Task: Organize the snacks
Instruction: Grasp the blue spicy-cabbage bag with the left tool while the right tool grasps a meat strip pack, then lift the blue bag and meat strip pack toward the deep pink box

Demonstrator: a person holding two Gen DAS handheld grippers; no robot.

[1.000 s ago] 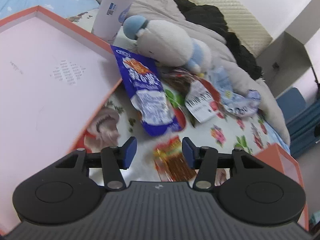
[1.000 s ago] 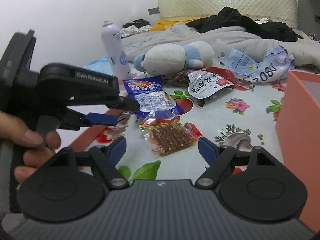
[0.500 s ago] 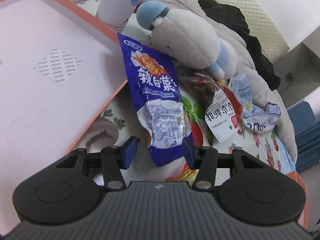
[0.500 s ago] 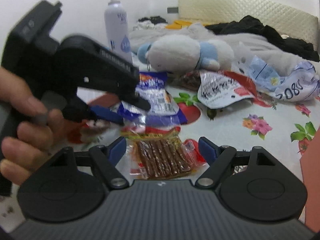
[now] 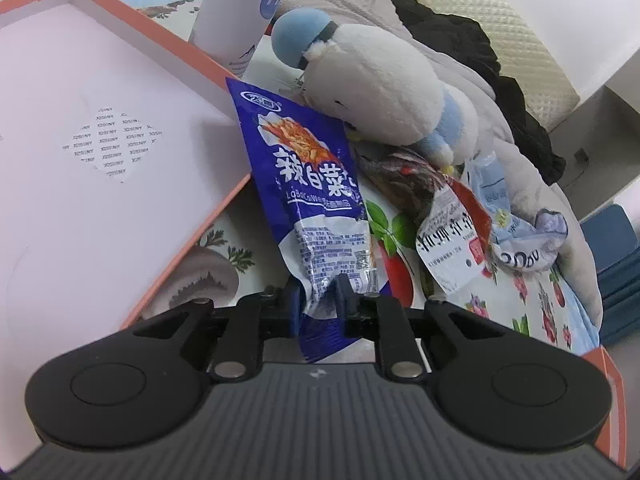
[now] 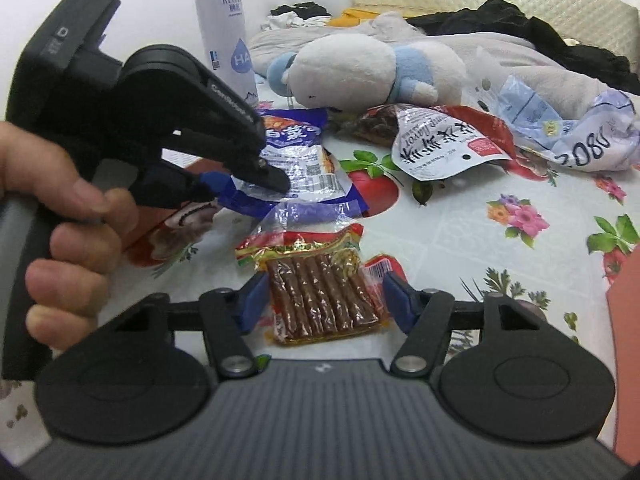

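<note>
A blue snack packet (image 5: 304, 184) lies on the floral cloth, its top against the rim of a pink tray (image 5: 100, 140) with an orange rim. My left gripper (image 5: 318, 300) is closing, and its pads pinch the packet's crumpled lower end. In the right wrist view the left gripper (image 6: 244, 186), held by a hand, bites the same packet (image 6: 296, 136). A clear pack of brown sticks (image 6: 316, 276) lies between the fingers of my right gripper (image 6: 326, 300). Its jaws are closing, with the pads right at the pack's edges and no squeeze showing.
A white plush toy (image 5: 380, 92) and a white spray bottle (image 6: 226, 28) stand behind the packets. A red-and-white packet (image 6: 440, 140) and a crumpled pale wrapper (image 6: 580, 132) lie to the right. An orange box wall (image 6: 628, 320) rises at the right edge.
My left gripper moved forward from the stick pack to the blue packet, then narrowed its jaws onto the packet's end. My right gripper came down over the stick pack and narrowed its jaws.
</note>
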